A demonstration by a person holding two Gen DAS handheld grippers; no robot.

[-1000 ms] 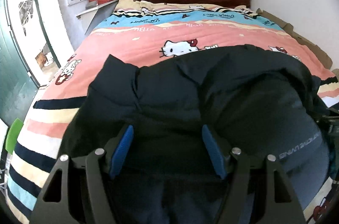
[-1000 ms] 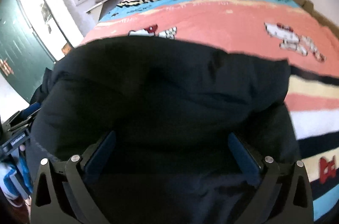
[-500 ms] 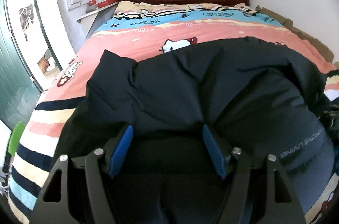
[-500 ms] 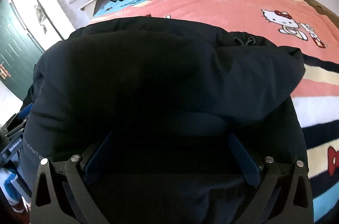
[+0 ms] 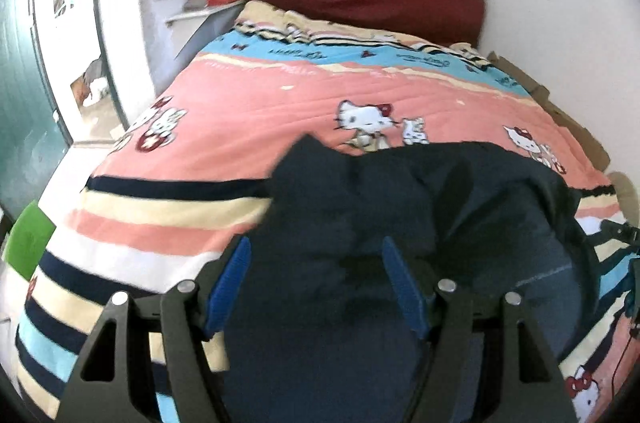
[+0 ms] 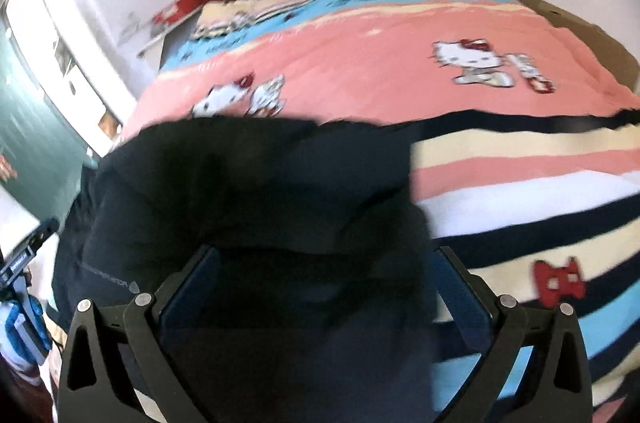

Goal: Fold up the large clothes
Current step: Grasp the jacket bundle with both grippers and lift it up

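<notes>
On striped bedspread (image 5: 248, 127), dark jacket (image 5: 360, 207), bunched.

At the bottom of the left wrist view, the left gripper (image 5: 316, 279) is seen as a black frame with triangle-shaped holes. Four round silver screws are set along its top. Two bright blue pads (image 5: 230, 283) are fixed on the inner sides of its fingers. In the right wrist view, the right gripper (image 6: 326, 287) is built the same way, with a black frame and silver screws. Its pads (image 6: 460, 287) look darker blue.
</notes>
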